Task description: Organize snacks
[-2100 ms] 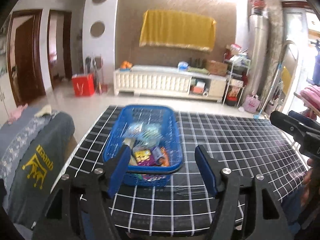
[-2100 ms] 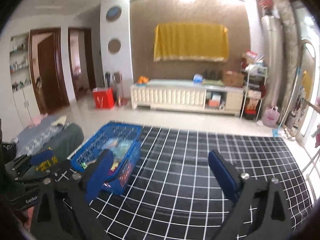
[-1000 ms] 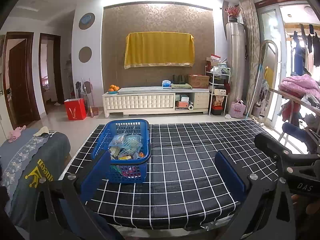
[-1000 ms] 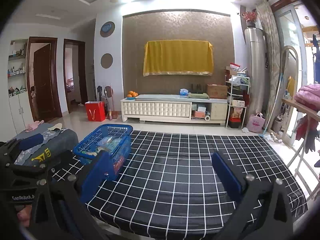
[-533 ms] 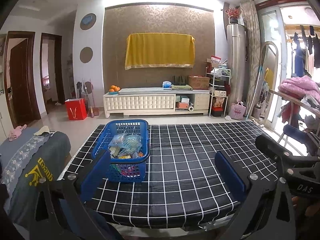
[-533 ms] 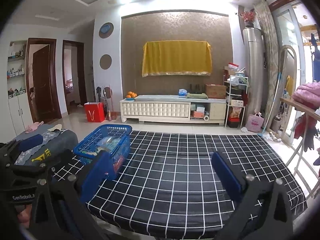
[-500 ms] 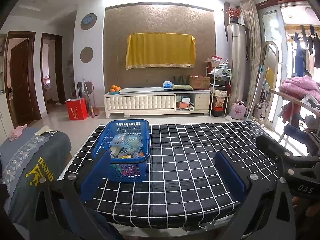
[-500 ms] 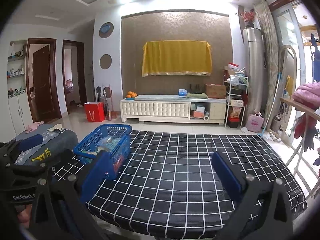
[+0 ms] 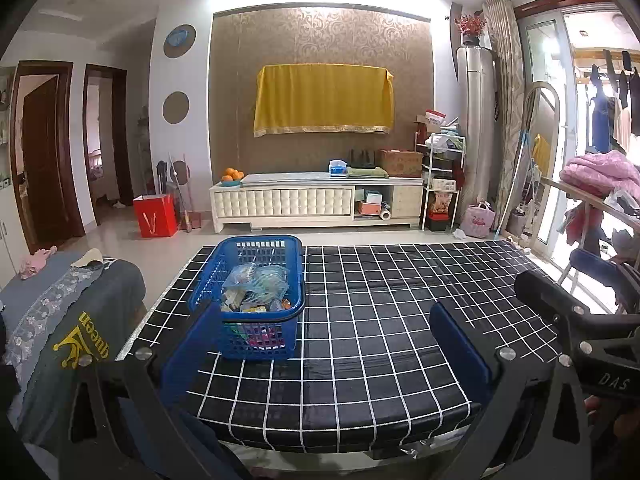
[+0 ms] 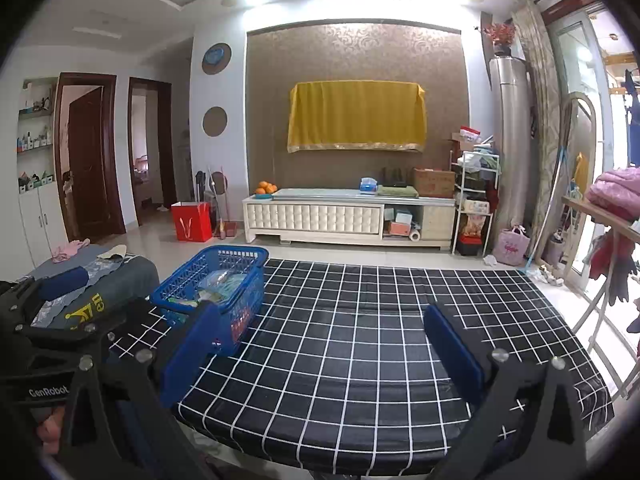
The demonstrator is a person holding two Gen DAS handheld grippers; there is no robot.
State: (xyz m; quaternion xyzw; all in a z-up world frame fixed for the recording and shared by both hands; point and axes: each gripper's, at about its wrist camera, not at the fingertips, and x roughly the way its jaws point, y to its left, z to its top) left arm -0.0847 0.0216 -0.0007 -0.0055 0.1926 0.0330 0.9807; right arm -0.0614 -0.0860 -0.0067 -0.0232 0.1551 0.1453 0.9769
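**Left wrist view: snacks gathered in the basket, both grippers idle**

Left wrist view. The blue basket (image 9: 256, 296) stands on the black grid-patterned table (image 9: 380, 320) at about 10 o'clock from the left gripper (image 9: 324, 354), well apart from its fingers. The snacks (image 9: 256, 286), a heap of clear and coloured packets, lie inside the basket; single items cannot be told apart. The left gripper's jaws stand wide with nothing between them.

Right wrist view. The right gripper (image 10: 320, 352) is likewise spread wide and empty, held at the table's near edge. From here the basket (image 10: 216, 284) sits at about 10 o'clock, partly behind the gripper's left finger. The left gripper's body shows at 8 o'clock.

Progress. No loose packet is visible on the tablecloth in either view, and every snack seen is in the basket. Judged from this, the gathering step appears complete, or nearly so. What remains, if anything, may be tidying the packets within the basket; the pictures do not settle this.
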